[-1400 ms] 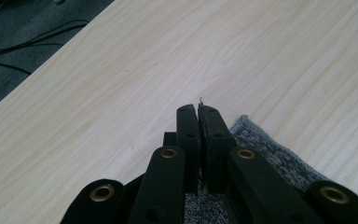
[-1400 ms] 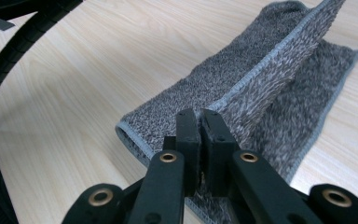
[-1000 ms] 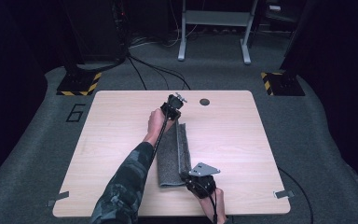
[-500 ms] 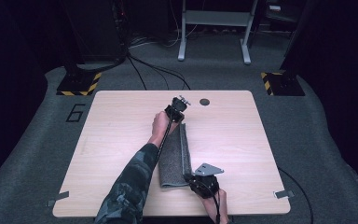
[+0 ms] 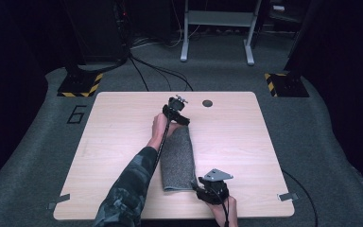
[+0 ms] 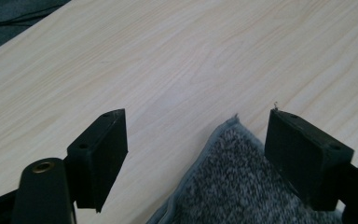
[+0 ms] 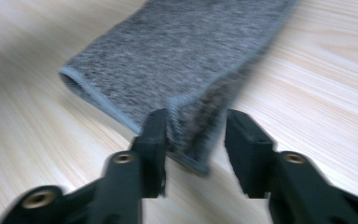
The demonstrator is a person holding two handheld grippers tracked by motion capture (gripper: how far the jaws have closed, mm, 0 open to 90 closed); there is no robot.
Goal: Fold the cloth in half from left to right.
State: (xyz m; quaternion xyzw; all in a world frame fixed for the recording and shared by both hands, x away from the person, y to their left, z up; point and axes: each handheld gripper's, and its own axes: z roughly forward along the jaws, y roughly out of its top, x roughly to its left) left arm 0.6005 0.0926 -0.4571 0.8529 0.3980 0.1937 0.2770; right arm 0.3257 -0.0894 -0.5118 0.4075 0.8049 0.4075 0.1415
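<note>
I have a folded grey towel (image 5: 178,158) lying as a long strip down the middle of the table (image 5: 123,123), its far end toward the far edge and its near end close to the near edge. My left gripper (image 6: 196,140) sits at the far end; its jaws have just been opening and now stand wide, the towel's corner lying loose between them with neither pad pressing on it. My right gripper (image 7: 196,140) is at the near right corner of the strip; its jaws have just been opening too, partly apart, with the hemmed corner slack in the gap and brushing one pad, so I judge it released.

I read the step as letting go after a fold. To do it well I would lift both tongs straight up before pulling back, so no pad drags the hem and undoes the fold, and check that the right pad is truly free of the cloth.

There is bare wood on both sides of the strip, wide to the left and right edges. The near edge is close behind my right hand (image 5: 224,210), so I would retreat upward there. A dark round cap (image 5: 207,102) sits near the far edge, apart from the left gripper.
</note>
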